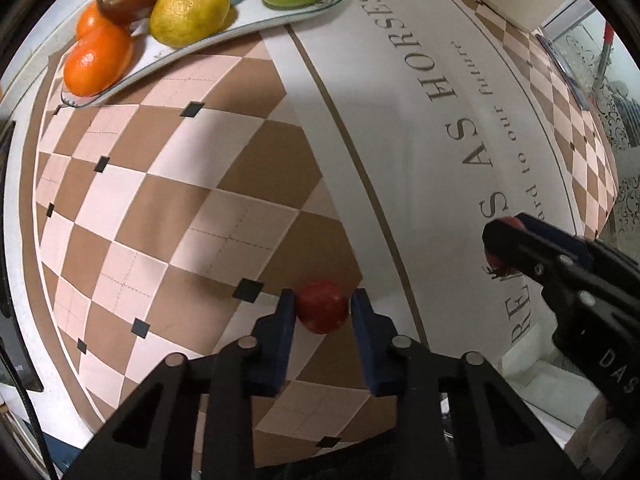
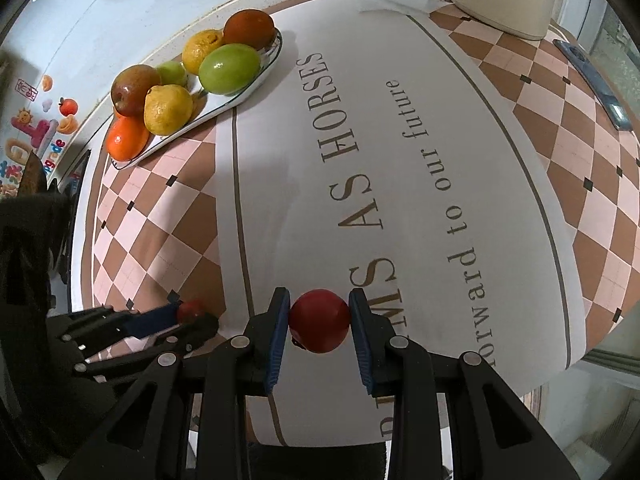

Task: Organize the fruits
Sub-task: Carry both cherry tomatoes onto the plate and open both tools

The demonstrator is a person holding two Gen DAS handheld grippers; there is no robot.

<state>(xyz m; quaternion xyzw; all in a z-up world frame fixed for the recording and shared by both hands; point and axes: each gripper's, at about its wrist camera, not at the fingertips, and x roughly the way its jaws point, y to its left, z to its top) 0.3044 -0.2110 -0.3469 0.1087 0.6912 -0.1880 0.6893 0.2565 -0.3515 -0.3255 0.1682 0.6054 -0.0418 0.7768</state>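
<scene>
Red fruits [image 1: 323, 306] [image 2: 319, 320] sit clamped in both tongs [image 1: 323, 309] [image 2: 319, 322]; only right view shows phone [image 2: 596, 82].

The left gripper [image 1: 323, 307] reaches forward with its two blue-padded fingers [image 1: 285, 320] pressed against either side of a small red fruit [image 1: 322, 306], holding it between the tips. The right gripper [image 2: 319, 321] is posed the same way, its blue pads [image 2: 280, 320] closed on a second small red fruit [image 2: 319, 320]. The two grippers are side by side and near each other: in the left wrist view the right one [image 1: 500, 246] enters from the lower right edge, and in the right wrist view the left one [image 2: 192, 314] enters from the lower left, both angled inward. The black linkage arms of each gripper spread out behind the fingers.
</scene>
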